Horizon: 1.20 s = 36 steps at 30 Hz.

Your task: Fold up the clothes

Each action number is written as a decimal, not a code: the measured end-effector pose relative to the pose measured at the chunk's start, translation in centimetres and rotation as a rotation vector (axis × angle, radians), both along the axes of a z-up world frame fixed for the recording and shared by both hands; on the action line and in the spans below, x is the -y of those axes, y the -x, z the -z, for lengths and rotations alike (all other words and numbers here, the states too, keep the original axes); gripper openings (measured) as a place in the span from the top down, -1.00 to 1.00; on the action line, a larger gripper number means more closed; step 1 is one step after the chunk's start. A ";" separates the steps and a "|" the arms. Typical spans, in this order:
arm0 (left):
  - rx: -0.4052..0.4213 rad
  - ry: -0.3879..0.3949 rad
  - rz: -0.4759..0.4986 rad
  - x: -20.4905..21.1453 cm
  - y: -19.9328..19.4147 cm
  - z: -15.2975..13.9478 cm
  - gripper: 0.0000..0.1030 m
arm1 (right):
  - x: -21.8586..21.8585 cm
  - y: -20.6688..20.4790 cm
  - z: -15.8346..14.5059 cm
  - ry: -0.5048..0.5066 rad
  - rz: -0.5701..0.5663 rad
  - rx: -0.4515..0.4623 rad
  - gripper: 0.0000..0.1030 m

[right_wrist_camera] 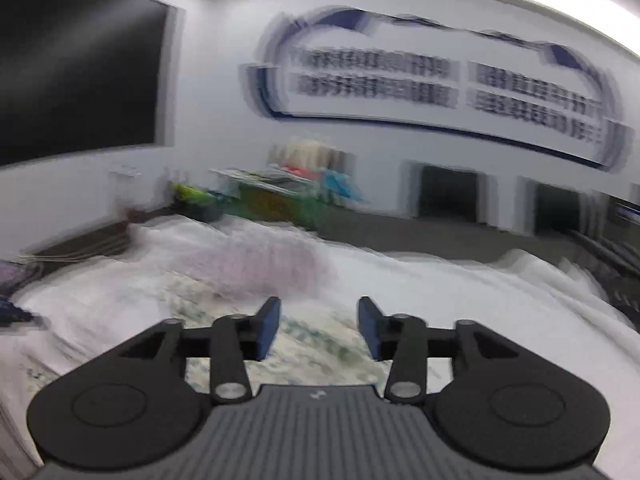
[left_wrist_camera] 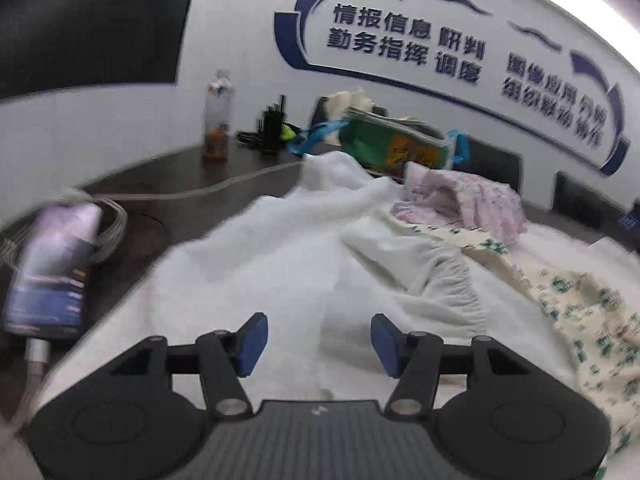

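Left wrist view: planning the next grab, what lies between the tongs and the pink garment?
White cloth and cream green-printed fabric fill that stretch, in the left wrist view.

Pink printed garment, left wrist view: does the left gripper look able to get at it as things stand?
Probably yes. The left gripper is open and empty, and the pink printed garment lies uncovered atop the pile ahead to its right; only rumpled white cloth lies between, nothing standing in the way.

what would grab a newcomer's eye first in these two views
Blue lettering spreads across the white wall behind the table. Below it lies a heap of white cloth, with a pink garment and a green-printed one to its right. In front, the left claw stands open, empty.
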<state>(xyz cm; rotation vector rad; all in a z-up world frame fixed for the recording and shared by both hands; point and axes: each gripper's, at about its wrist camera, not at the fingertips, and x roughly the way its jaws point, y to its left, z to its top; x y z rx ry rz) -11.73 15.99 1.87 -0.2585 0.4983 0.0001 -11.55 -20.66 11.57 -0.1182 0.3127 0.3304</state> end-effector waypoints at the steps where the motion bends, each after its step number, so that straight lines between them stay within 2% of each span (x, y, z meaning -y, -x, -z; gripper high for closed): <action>1: 0.003 0.051 0.026 -0.3 -0.4 0.2 -0.16 | -3.1 -2.0 -0.6 0.024 -0.104 -0.002 -0.08; 3: -0.022 0.151 0.035 -0.8 -1.7 0.6 -0.24 | -9.3 -6.1 -0.5 0.097 -0.272 -0.043 -0.13; 5: -0.055 0.211 0.018 -1.3 -3.2 1.0 -0.20 | -16.3 -10.9 0.8 0.182 -0.387 -0.140 -0.13; 7: -0.082 0.240 0.023 -1.8 -4.2 1.4 0.18 | -22.1 -14.6 2.7 0.275 -0.433 -0.219 -0.12; 8: -0.095 0.253 0.027 -2.0 -4.7 1.6 0.76 | -24.7 -16.4 4.0 0.327 -0.435 -0.252 -0.11; 9: -0.094 0.274 0.020 -2.3 -4.6 1.8 1.00 | -26.6 -17.8 5.2 0.372 -0.444 -0.289 -0.10; 10: -0.090 0.298 0.011 -2.6 -4.4 2.0 0.96 | -28.0 -19.0 6.5 0.412 -0.456 -0.329 -0.05; 11: -0.068 0.303 -0.005 -2.8 -3.9 2.1 0.97 | -29.0 -20.0 7.6 0.442 -0.451 -0.364 0.15; 12: -0.042 0.303 -0.023 -3.1 -3.2 2.0 0.98 | -29.5 -20.9 8.7 0.463 -0.433 -0.395 0.60; 13: -0.022 0.291 -0.051 -3.2 -2.5 2.0 0.98 | -29.6 -21.2 9.2 0.465 -0.419 -0.402 0.83; 14: 0.000 0.272 -0.086 -3.2 -1.6 1.9 1.00 | -29.2 -21.1 9.5 0.455 -0.406 -0.392 0.94; 16: 0.052 0.233 -0.152 -2.8 0.4 1.6 1.00 | -26.9 -20.6 8.0 0.298 -0.410 -0.342 0.95; 18: 0.120 0.178 -0.162 -1.6 2.5 1.1 1.00 | -22.6 -20.3 6.1 0.037 -0.389 -0.322 0.95; 19: 0.156 0.150 -0.154 -0.9 3.6 0.9 1.00 | -20.2 -20.3 5.1 -0.103 -0.373 -0.316 0.95; 21: 0.181 0.084 -0.097 0.7 5.1 0.8 1.00 | -15.0 -20.0 4.9 -0.306 -0.297 -0.338 0.93; 22: 0.177 0.043 -0.040 1.7 5.6 1.0 1.00 | -12.4 -19.5 5.4 -0.349 -0.234 -0.350 0.92; 23: 0.157 0.003 0.055 2.7 5.9 1.3 1.00 | -10.0 -18.9 6.1 -0.361 -0.159 -0.359 0.88; 24: 0.132 -0.037 0.159 3.7 6.1 1.7 1.00 | -8.4 -18.2 6.7 -0.346 -0.081 -0.364 0.71; 25: 0.114 -0.038 0.243 4.4 6.4 2.2 1.00 | -7.2 -17.6 7.3 -0.314 -0.001 -0.365 0.58; 26: 0.100 -0.025 0.305 4.8 6.6 2.6 1.00 | -6.1 -17.0 7.9 -0.282 0.079 -0.366 0.29; 27: 0.089 -0.016 0.334 4.9 6.7 2.5 0.96 | -4.9 -16.3 8.4 -0.250 0.159 -0.367 0.24; 28: 0.079 -0.009 0.356 4.9 6.8 2.3 0.95 | -4.1 -15.7 8.7 -0.246 0.192 -0.362 0.24; 29: 0.090 -0.013 0.361 4.7 6.8 1.7 0.90 | -3.7 -15.0 8.4 -0.265 0.184 -0.350 0.24; 31: 0.151 -0.032 0.294 3.5 6.6 -0.4 0.57 | -4.6 -13.8 7.0 -0.270 0.117 -0.306 0.13; 32: 0.169 -0.038 0.237 2.8 6.2 -1.4 0.02 | -5.6 -13.6 6.3 -0.249 0.062 -0.285 -0.10; 33: 0.173 -0.036 0.190 2.0 5.2 -2.3 -0.41 | -6.9 -13.6 5.6 -0.215 -0.005 -0.267 -0.28; 34: 0.159 -0.042 0.156 1.3 3.7 -3.0 -0.48 | -8.2 -13.9 5.1 -0.173 -0.075 -0.250 -0.34; 36: 0.083 -0.077 0.086 0.6 0.4 -3.6 -0.42 | -11.5 -15.6 4.6 -0.069 -0.158 -0.242 -0.41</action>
